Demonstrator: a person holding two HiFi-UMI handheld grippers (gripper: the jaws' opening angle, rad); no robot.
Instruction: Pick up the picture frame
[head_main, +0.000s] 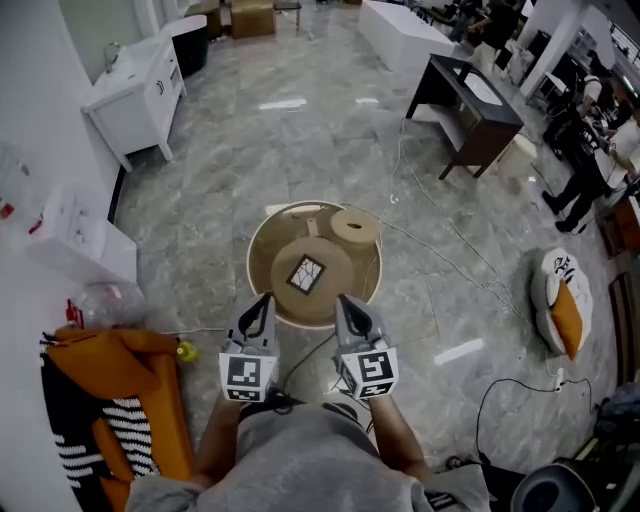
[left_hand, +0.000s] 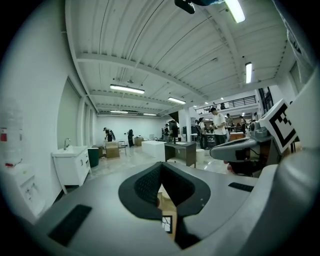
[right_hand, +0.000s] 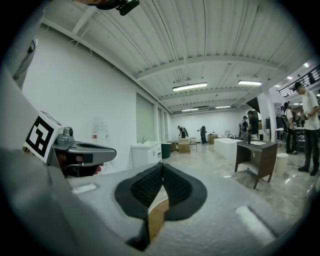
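Wood table (head_main: 258, 245), frame (head_main: 306, 273) flat on top. L gripper (head_main: 267, 298) & R gripper (head_main: 343, 299) hover at near edge, both pinched closed, empty, prob. lining up for the grab.

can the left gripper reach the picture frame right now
Probably yes: the picture frame lies in the open on the round table just ahead of the left gripper, with nothing between. Its jaws are shut, so they must open first.

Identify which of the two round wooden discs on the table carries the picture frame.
The larger disc, toward the table's middle: the picture frame lies flat on it. The smaller disc, by the far right rim, is bare.
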